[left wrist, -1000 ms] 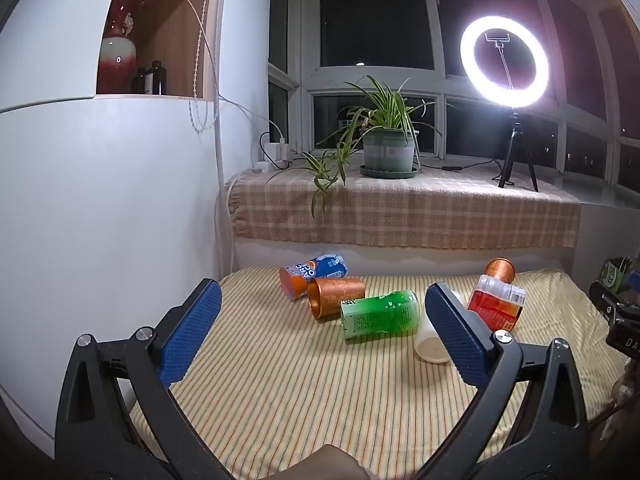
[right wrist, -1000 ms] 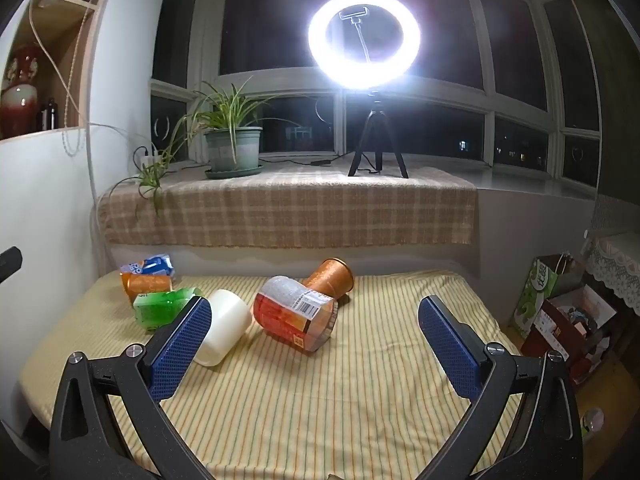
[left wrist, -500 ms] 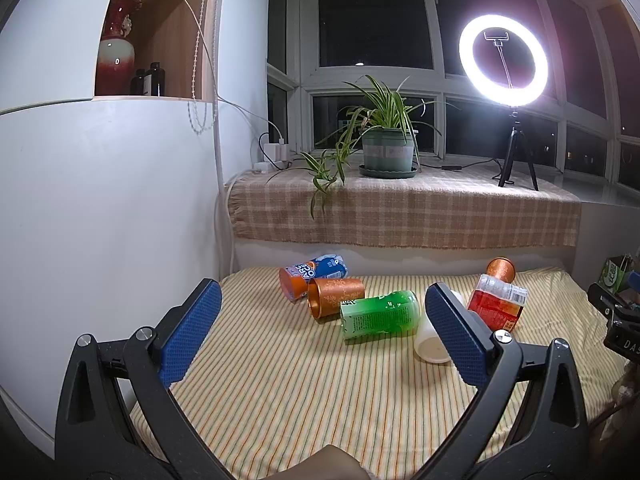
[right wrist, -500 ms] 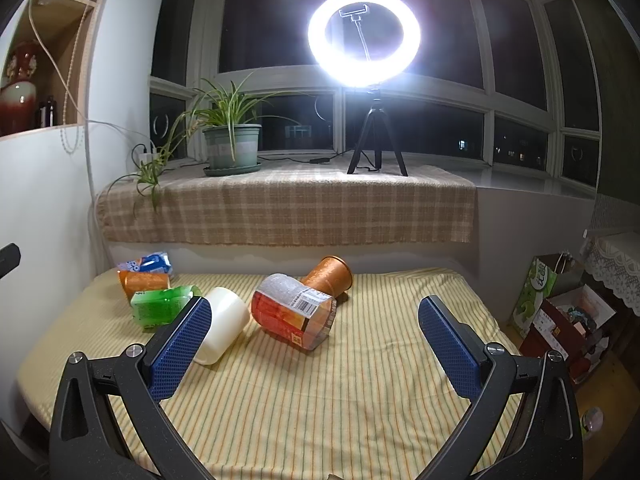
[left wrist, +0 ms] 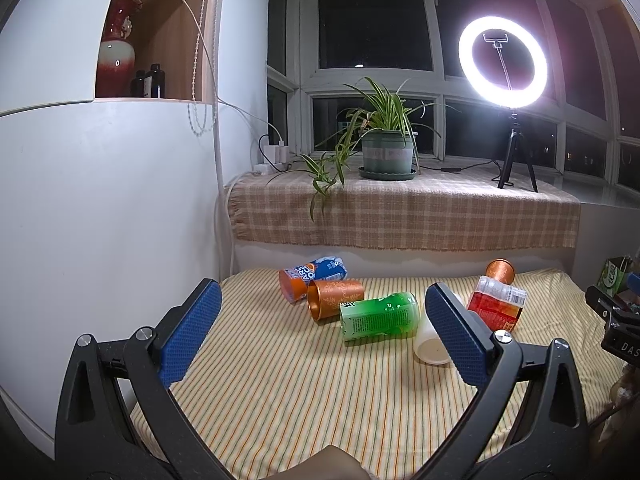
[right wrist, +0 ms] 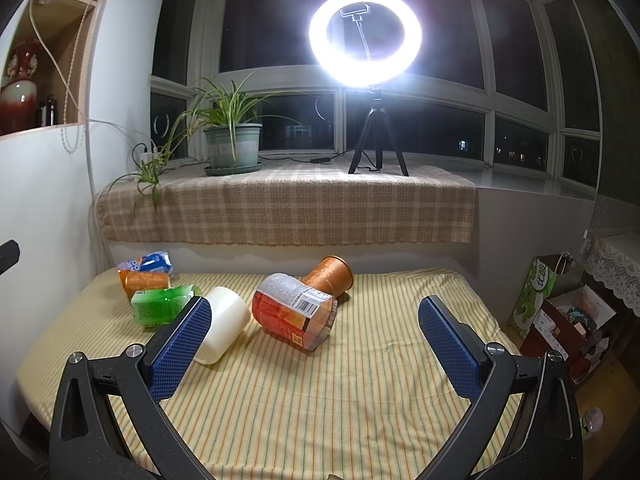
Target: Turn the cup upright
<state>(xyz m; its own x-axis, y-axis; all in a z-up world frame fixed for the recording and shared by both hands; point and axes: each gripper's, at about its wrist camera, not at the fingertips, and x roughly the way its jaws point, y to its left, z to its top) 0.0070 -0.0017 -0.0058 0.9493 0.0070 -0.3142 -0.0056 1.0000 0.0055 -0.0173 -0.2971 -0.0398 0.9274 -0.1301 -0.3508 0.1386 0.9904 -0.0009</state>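
On the striped table (right wrist: 320,400), low in both views, two pairs of tongs hang wide open and hold nothing. The left tongs (left wrist: 320,332) have bumpy blue pads (left wrist: 188,332) on black plastic arms. The right tongs (right wrist: 314,344) look the same, and touch nothing.

Six cups lie on their sides on the yellow striped cloth. A smooth white cup (right wrist: 220,330) lies in the middle left of the right view, partly behind the left blue pad, its open mouth facing the camera. Just beside it lies a clear cup with a red label (right wrist: 294,316). Behind that one lies a shiny copper cup (right wrist: 328,280) with a fine pattern. In the left view, a green cup (left wrist: 378,316) lies at the middle, touching another copper cup (left wrist: 334,300). An orange and blue cup (left wrist: 312,280) lies behind them, near the wall.

A round ring light (right wrist: 365,32) glows at the top. A leafy plant in a green pot (left wrist: 386,152) sits on the checked cloth at the window.
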